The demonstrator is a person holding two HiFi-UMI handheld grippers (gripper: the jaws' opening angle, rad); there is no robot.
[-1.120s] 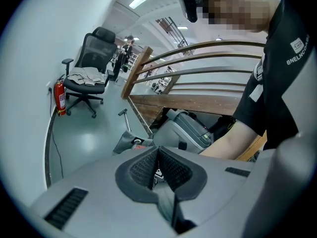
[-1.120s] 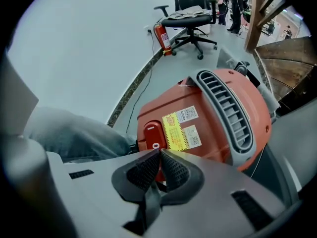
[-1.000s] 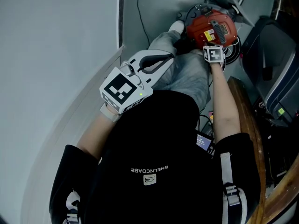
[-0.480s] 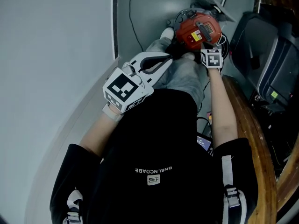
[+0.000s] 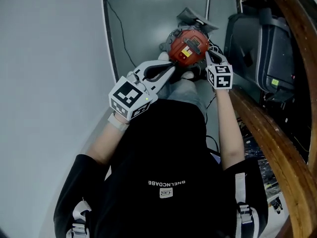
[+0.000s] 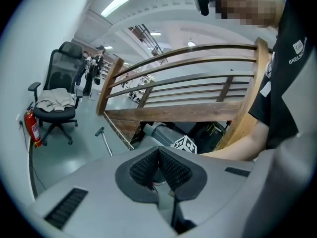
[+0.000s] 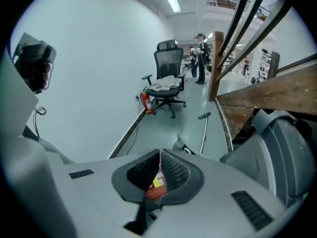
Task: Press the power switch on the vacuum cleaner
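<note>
The red vacuum cleaner sits on the grey floor ahead of the person's knees, with a yellow label on top. I cannot make out its power switch. My right gripper is at the vacuum's right side, jaws shut and empty. In the right gripper view the red body shows just beyond the shut jaws of my right gripper. My left gripper points at the vacuum's near left side, also shut on nothing. In the left gripper view my left gripper has its pads pressed together.
A wooden railing runs along the right with a grey machine behind it. A white wall lies left, with a cable on the floor beside it. Farther off stand an office chair, a fire extinguisher and a wand.
The head view has tilted forward, so the vacuum sits farther off. My right gripper has come off the vacuum's top to its right side. My left gripper's tips are nearer the vacuum.
</note>
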